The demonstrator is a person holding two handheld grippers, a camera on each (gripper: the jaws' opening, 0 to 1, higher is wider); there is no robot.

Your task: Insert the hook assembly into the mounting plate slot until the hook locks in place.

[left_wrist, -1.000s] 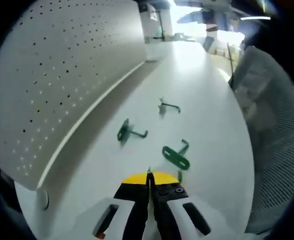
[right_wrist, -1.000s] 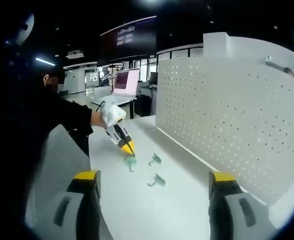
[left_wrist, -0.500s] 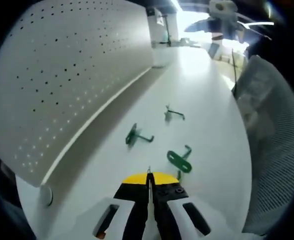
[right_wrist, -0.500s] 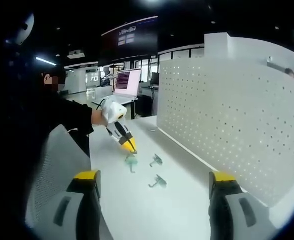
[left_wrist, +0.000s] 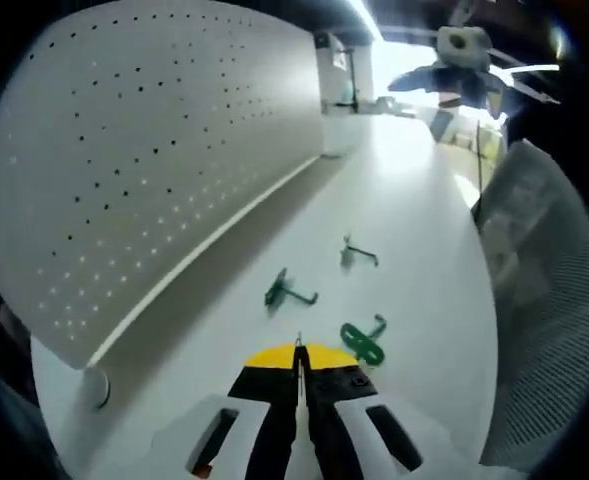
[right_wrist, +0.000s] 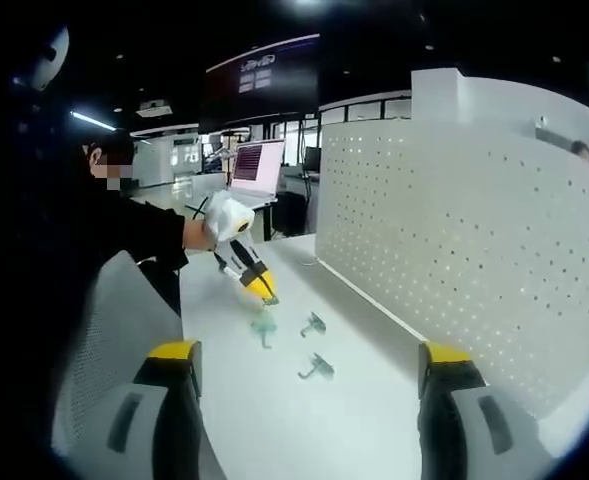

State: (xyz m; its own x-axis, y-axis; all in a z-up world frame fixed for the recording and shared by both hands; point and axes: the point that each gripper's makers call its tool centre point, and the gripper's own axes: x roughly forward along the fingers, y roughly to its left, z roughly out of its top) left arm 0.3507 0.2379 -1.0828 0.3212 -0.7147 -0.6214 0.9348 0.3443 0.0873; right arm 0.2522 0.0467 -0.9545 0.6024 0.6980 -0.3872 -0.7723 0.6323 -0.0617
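— Where do your two tools stand?

— Your left gripper (left_wrist: 297,352) has its yellow-tipped jaws pressed together with nothing between them, hovering over the white table (left_wrist: 414,220). In the right gripper view that same tool (right_wrist: 264,293) points down at the hooks. Your right gripper (right_wrist: 307,385) has its jaws spread wide apart, empty, one at each side of the view.

— And the hooks?

— The green hook plate (left_wrist: 362,340) lies flat just ahead of your left jaws and slightly to their right, very near the tips; whether it touches them you cannot tell. A second hook (left_wrist: 287,291) lies farther ahead to the left, a third hook (left_wrist: 357,252) beyond it. The perforated white panel (left_wrist: 144,170) stands along the left.
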